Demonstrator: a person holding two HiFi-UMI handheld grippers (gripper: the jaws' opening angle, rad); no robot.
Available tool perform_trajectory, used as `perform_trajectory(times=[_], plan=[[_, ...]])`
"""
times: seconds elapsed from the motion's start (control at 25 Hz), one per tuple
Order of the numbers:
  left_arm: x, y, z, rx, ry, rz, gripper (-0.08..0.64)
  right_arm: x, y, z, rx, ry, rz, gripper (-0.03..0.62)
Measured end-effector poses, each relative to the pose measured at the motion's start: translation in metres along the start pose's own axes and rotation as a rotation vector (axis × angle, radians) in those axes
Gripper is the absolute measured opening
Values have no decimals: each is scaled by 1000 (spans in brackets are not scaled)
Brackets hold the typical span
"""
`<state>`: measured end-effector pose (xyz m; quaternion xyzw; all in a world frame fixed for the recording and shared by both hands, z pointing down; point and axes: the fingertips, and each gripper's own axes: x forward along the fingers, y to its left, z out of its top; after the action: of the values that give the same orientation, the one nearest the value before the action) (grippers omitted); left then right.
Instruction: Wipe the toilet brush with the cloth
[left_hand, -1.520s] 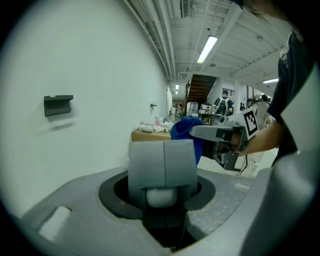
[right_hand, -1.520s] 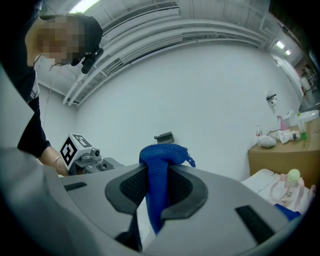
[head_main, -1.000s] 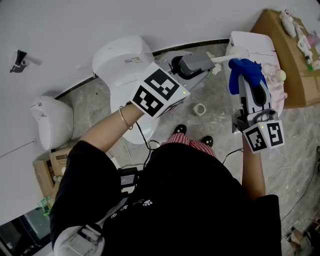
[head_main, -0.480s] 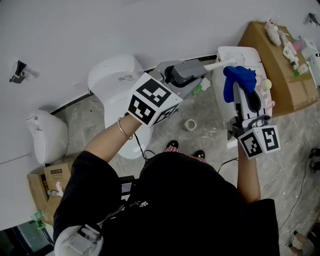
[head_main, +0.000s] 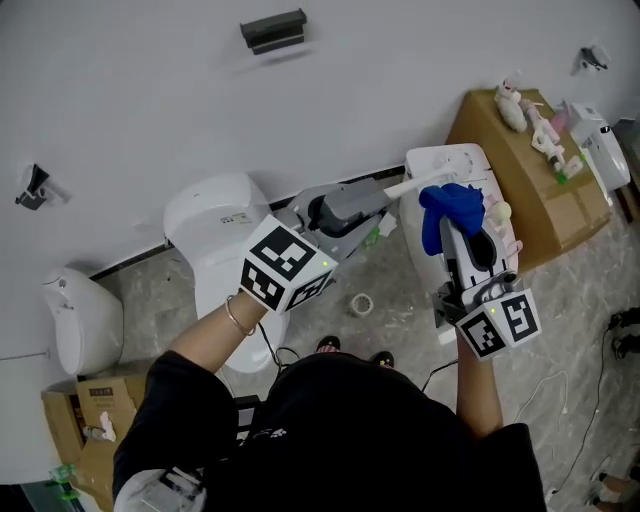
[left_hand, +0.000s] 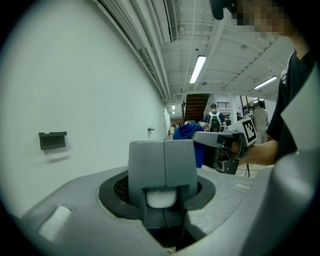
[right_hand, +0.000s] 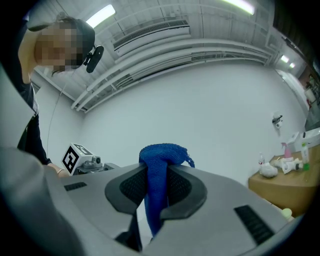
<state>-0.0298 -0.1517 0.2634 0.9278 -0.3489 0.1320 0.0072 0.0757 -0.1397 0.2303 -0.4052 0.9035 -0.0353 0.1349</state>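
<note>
With left gripper (head_main: 378, 200) clamped on white plastic toilet brush (head_main: 421, 182), right gripper (head_main: 458, 222) pinching crumpled blue cloth (head_main: 450, 205): could lose cloth if dragged hard.

Rough, matt knit — the cloth (right_hand: 158, 169).

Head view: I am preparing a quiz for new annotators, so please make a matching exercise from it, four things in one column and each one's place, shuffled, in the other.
Things
1. blue cloth
2. toilet brush handle
3. tape roll
4. cardboard box

Places
A. lying on the floor
B. clamped in the left gripper
C. off to the right, with small items on top
D. clamped in the right gripper

Pairs: 1-D, 2-B, 3-A, 4-C
</note>
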Motion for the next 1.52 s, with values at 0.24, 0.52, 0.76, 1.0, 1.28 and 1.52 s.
perform_trajectory(times=[0.24, 0.52, 0.76, 1.0, 1.28, 1.52], plan=[[3, -13, 22, -6, -71, -37, 170, 2, 2, 17, -26, -17, 14, 71], [7, -22, 38, -5, -114, -63, 170, 10, 13, 27, -62, -31, 48, 71], [1, -33, 52, -39, -155, -93, 170, 15, 28, 31, -103, -35, 89, 71], [-10, -42, 60, -68, -191, -116, 170, 17, 41, 26, -149, -41, 99, 71], [-16, -44, 64, -86, -199, -108, 170, 18, 44, 30, -177, -58, 86, 71], [-19, -46, 67, -72, -202, -126, 172, 18, 45, 34, -185, -67, 84, 71]])
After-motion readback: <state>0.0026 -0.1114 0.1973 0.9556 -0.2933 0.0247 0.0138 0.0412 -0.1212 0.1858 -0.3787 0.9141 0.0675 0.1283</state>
